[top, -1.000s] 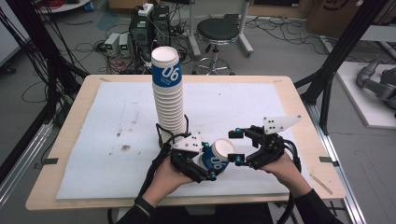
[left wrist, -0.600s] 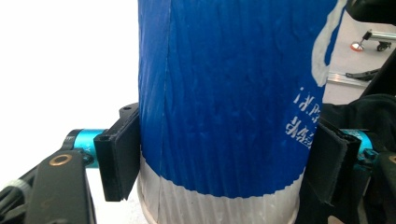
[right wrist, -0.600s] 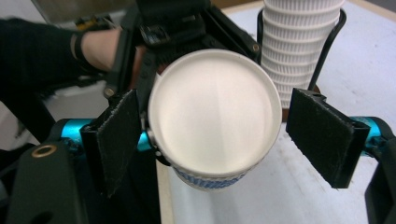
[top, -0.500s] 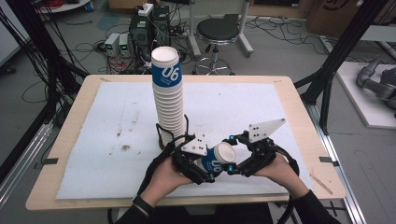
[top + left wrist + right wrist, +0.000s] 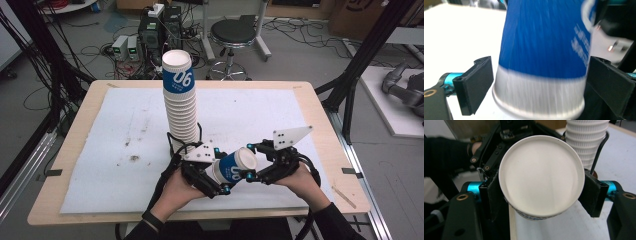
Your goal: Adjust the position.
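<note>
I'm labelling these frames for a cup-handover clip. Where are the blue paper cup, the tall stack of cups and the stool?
blue paper cup (image 5: 233, 168): high view, on its blue side wall.
stack of cups (image 5: 181, 112): high view, on the white ribbed middle.
stool (image 5: 231, 32): high view, on the black round seat.

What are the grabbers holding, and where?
The right gripper squeezes the blue cup near its rim; the left gripper has just let go.
</note>
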Demonstrator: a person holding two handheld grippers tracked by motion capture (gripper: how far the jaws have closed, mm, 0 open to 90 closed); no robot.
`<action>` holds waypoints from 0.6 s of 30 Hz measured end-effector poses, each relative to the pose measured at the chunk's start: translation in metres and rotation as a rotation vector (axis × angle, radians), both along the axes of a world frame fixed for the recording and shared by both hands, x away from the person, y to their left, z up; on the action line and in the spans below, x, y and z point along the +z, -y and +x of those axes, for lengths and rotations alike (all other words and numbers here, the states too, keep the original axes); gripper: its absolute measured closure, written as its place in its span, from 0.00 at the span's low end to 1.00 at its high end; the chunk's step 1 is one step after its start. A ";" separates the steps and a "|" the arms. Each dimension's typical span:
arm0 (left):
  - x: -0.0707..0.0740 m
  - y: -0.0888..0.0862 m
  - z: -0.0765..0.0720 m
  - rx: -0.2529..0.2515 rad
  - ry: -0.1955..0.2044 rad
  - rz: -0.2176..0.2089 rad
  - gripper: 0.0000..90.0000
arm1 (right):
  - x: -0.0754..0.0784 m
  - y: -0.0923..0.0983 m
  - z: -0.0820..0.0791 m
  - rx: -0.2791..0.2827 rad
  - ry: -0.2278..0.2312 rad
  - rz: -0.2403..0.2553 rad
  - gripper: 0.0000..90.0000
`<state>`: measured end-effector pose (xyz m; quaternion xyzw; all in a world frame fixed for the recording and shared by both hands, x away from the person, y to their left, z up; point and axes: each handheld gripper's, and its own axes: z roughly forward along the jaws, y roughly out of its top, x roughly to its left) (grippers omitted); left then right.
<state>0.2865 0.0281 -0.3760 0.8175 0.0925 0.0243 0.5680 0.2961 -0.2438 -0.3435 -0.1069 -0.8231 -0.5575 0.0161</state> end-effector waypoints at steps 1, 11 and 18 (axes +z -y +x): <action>-0.001 -0.003 0.000 0.006 -0.010 -0.038 0.08 | 0.000 0.002 0.000 -0.005 -0.006 0.022 0.32; -0.008 -0.005 0.005 -0.036 -0.088 -0.241 0.08 | 0.000 0.009 0.002 0.002 -0.063 0.198 0.32; -0.006 -0.010 0.006 -0.043 -0.087 -0.237 0.21 | -0.005 0.008 0.003 0.019 -0.086 0.215 0.33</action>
